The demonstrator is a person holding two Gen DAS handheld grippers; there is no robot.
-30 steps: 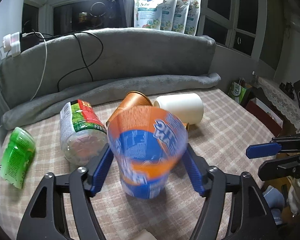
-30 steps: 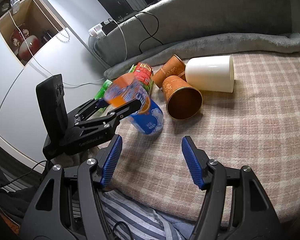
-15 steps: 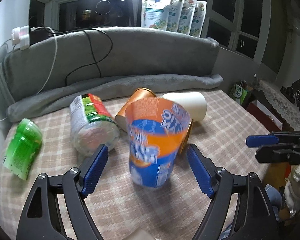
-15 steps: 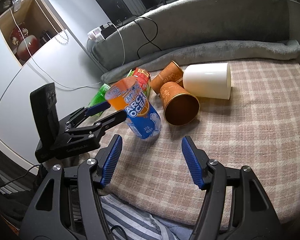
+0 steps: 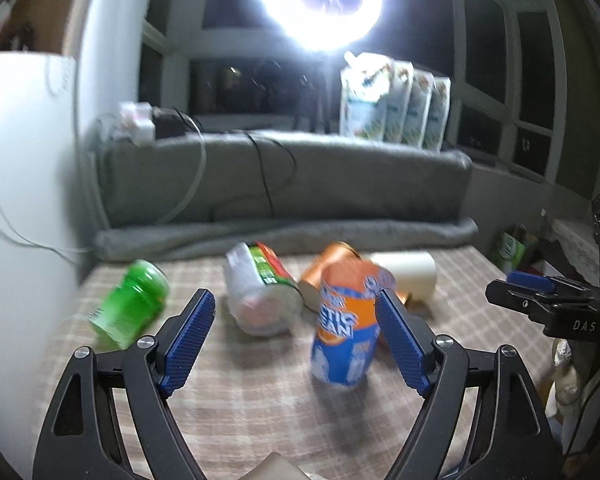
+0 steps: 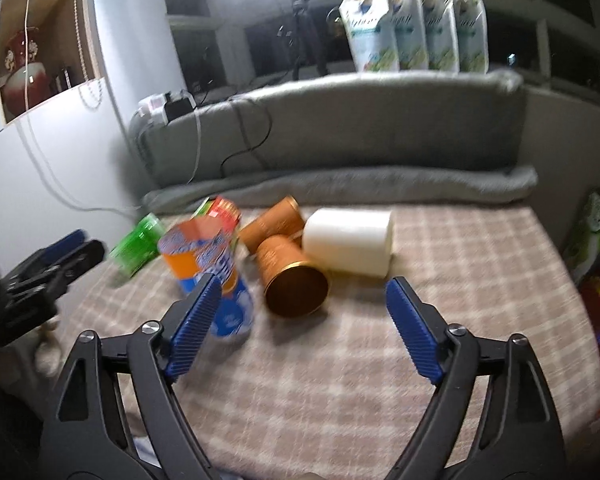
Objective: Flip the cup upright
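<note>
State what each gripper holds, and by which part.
Nothing: left gripper and right gripper both gape open; the blue-and-orange cup stands free on the table.

Orange-and-blue cup (image 5: 347, 328) — beige plaid cloth (image 6: 440, 256), green bottle (image 5: 134, 304)

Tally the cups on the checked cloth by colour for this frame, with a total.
Blue-and-orange printed cup: 1
Copper-brown cups: 2
White cup: 1
Clear cup with red-and-green label: 1
Green cup: 1
Total: 6
</note>
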